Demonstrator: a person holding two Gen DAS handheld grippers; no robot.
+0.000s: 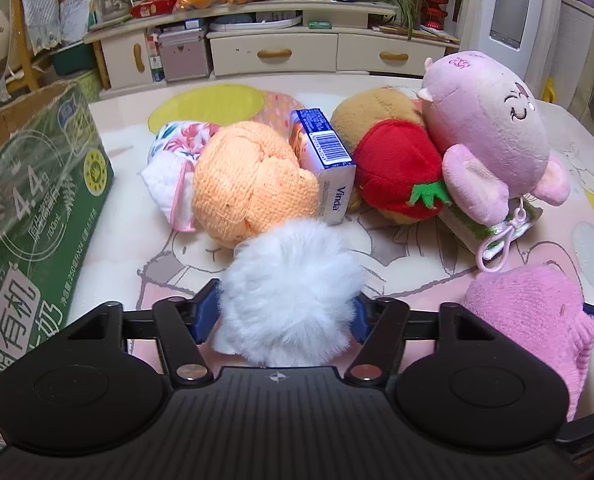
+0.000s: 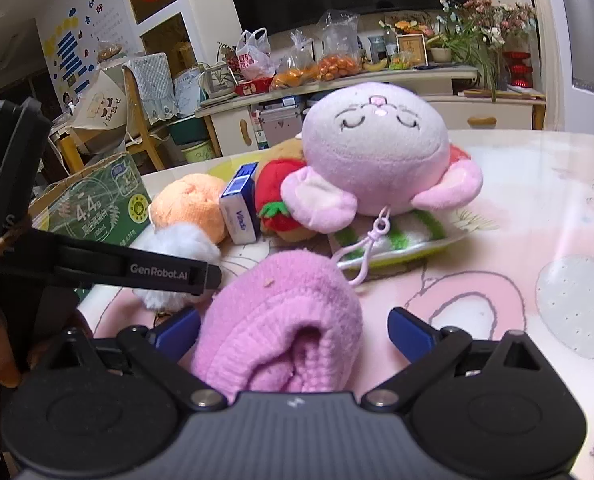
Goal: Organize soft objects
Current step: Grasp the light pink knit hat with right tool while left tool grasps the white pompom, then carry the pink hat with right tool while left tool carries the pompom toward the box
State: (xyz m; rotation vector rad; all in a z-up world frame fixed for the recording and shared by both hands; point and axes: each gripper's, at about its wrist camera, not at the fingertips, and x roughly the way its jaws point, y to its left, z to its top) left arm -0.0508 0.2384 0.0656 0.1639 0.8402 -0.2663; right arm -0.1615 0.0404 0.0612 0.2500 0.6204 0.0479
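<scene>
Green carton is seen open-topped at the far left of the table, the likely drop spot, judged only from the task

White fluffy ball is clamped by the left gripper; blue pads are pressed into the fur on both sides, ball is low over the tablecloth, whether it is lifted off cannot be told. Carton lies to the left of this gripper and nearer to it than to the right one, so the left hand is judged to be the one to carry over first

Behind the ball, the pile is spread left to right: floral cloth, orange knit ball, tissue pack, red strawberry plush, pink plush on top of a green-striped towel

Pink knit hat is straddled by the right gripper; left pad is touching or nearly touching, right pad is clearly apart, so no grip yet. Hat's long axis runs along the fingers, opening toward the camera
</scene>
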